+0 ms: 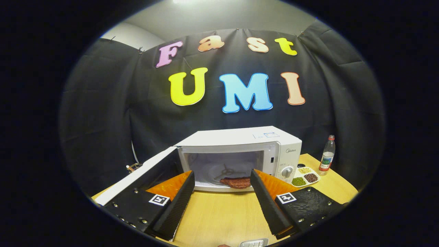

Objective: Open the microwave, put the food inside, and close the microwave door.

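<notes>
A white microwave (240, 144) stands on the wooden table (219, 212) beyond my fingers. Its door (144, 175) is swung wide open to the left, partly behind my left finger. A reddish-brown piece of food (236, 182) lies at the front lip of the cavity, just ahead of the gap between my fingers. The turntable ring shows deeper inside. My gripper (223, 178) is open, fingers spread wide with nothing between them, a short way back from the food.
Right of the microwave sits a white divided tray (305, 176) with green, yellow and dark beans. A clear bottle (327, 153) with a red cap stands behind it near the table's right edge. A small metal object (253, 243) lies nearest me.
</notes>
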The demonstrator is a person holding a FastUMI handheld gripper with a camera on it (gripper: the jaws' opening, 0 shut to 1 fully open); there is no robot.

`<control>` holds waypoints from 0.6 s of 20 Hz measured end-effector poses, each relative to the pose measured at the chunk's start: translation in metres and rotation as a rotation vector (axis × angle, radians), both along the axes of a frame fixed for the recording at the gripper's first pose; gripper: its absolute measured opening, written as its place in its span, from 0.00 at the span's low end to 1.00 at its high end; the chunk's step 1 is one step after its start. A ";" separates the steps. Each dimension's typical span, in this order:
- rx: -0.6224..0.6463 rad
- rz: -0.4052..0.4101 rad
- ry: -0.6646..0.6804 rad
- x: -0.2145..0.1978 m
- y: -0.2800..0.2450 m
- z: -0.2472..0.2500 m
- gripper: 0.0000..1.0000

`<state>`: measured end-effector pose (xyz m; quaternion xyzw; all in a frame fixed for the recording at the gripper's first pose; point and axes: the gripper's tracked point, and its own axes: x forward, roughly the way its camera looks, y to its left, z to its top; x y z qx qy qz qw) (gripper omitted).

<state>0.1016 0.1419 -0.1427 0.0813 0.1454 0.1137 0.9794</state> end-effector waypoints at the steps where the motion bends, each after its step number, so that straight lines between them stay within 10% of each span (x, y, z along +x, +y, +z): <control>1: 0.007 0.013 -0.009 -0.010 0.005 0.008 0.98; 12: 0.107 0.268 -0.085 -0.104 0.122 0.067 0.98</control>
